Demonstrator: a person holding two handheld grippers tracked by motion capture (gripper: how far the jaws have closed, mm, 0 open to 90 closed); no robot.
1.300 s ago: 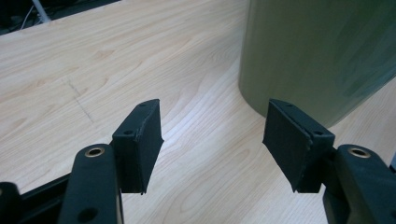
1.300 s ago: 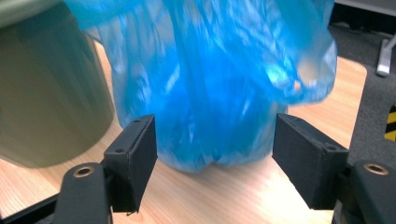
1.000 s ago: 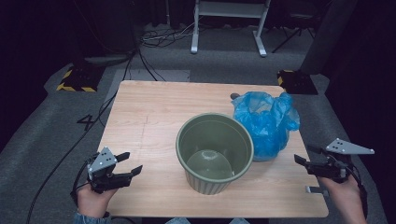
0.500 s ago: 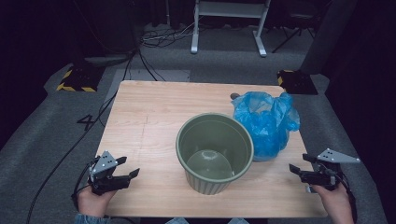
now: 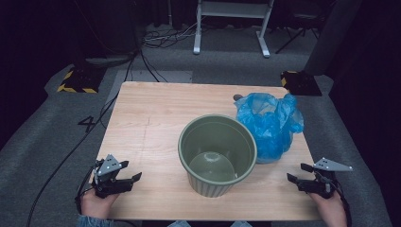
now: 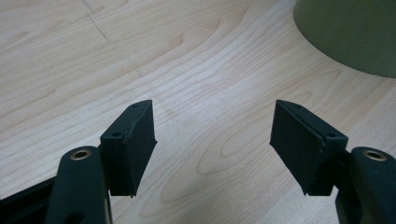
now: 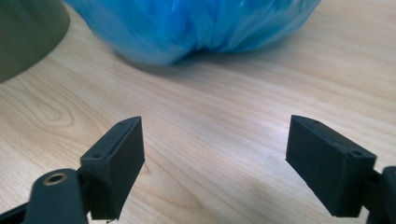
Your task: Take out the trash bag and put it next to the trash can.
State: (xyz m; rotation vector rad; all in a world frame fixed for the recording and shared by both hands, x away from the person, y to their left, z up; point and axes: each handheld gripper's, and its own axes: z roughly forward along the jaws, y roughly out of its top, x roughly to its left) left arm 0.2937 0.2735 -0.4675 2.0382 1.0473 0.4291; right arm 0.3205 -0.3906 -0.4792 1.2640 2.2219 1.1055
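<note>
An olive-green ribbed bin (image 5: 217, 153) stands upright and empty near the middle of the wooden table (image 5: 156, 118). A crumpled blue plastic bag (image 5: 269, 123) lies against its right side. My left gripper (image 5: 131, 170) is open at the near left corner, pointing toward the bin, nothing between its jaws. My right gripper (image 5: 297, 172) is open at the near right edge, below the bag. In the left gripper view the left gripper (image 6: 212, 114) hovers over bare wood, the bin (image 6: 350, 32) ahead to the right. In the right gripper view the right gripper (image 7: 215, 121) faces the bag (image 7: 196, 23), the bin (image 7: 23, 32) at left.
Grey carpet surrounds the table. A white stand (image 5: 231, 23) and cables (image 5: 142, 61) lie on the floor behind it. Yellow-and-black striped blocks (image 5: 75, 80) sit at the far left and far right of the table.
My right gripper has come toward the near edge and slightly left. My left gripper has drifted a little toward the near edge. Both stay open; bin and bag are unmoved.
</note>
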